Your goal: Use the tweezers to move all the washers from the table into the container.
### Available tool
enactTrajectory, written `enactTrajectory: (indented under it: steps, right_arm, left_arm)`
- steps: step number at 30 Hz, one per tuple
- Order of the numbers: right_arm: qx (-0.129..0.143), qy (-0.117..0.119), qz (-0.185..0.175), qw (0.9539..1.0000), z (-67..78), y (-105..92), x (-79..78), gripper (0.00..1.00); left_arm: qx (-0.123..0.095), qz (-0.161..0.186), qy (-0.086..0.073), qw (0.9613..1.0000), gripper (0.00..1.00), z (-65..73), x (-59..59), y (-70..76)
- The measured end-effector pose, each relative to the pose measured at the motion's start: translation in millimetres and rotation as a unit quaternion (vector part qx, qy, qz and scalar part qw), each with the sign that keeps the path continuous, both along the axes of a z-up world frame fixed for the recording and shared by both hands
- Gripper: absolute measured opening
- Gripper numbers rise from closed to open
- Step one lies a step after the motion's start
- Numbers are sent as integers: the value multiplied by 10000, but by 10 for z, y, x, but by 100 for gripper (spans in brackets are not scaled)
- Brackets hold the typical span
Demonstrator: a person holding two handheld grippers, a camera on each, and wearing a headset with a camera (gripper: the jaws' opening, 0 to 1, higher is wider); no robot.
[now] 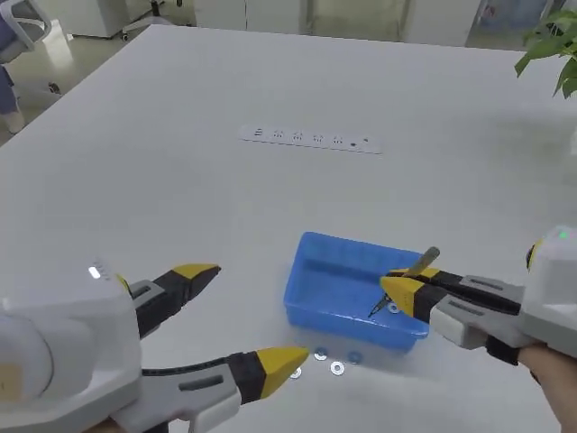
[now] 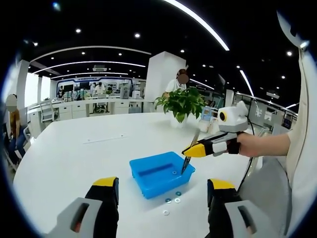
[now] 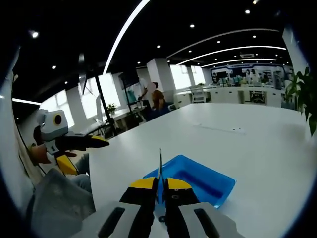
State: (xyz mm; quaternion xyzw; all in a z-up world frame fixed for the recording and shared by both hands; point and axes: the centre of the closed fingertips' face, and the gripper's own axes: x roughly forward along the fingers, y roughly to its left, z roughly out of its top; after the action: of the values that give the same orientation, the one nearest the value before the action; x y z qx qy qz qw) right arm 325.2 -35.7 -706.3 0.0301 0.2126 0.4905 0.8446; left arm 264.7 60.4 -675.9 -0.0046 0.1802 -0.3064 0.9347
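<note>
A blue container [image 1: 335, 317] stands on the white table near the front. Several small washers [image 1: 337, 368] lie on the table just in front of it, and one washer [image 1: 394, 308] rests inside. My right gripper [image 1: 395, 290] is shut on the tweezers [image 1: 410, 275], whose tips point down into the container's right side. My left gripper [image 1: 243, 317] is open and holds nothing, to the left of the container. The left gripper view shows the container [image 2: 153, 186], the washers [image 2: 173, 200], the tweezers [image 2: 188, 157] and my left gripper [image 2: 162, 184]. In the right gripper view my right gripper [image 3: 159, 182] grips the tweezers [image 3: 160, 166].
A white power strip [image 1: 311, 140] lies flat mid-table beyond the container. A potted plant [image 1: 552, 45] stands at the far right edge. People stand at distant benches. The tabletop [image 1: 180, 180] is broad and white.
</note>
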Motion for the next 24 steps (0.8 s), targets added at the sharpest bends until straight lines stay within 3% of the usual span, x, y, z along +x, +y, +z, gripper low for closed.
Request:
enactTrajectory:
  steps: [6, 13, 16, 18, 21, 24]
  right_arm:
    - [-199, 187, 151, 9995, -237, 67, -108, 3]
    - [-530, 234, 395, 9975, -460, 155, -164, 3]
    - [-1028, 59, 493, 9935, -625, 123, -153, 3]
    - [-1114, 4, 418, 9929, -673, 117, -113, 3]
    - [-877, 149, 356, 9954, -631, 128, -93, 3]
    - [-892, 143, 387, 9952, -641, 146, -91, 3]
  left_arm:
    - [86, -27, 24, 10000, 74, -33, -18, 12]
    - [129, -3, 36, 9999, 74, -40, -32, 48]
    - [135, 30, 37, 9999, 73, -37, -41, 71]
    - [140, 52, 41, 9999, 73, -38, -47, 87]
    - [151, 85, 48, 9998, 73, -42, -54, 107]
    - [153, 104, 61, 9998, 73, -51, -56, 123]
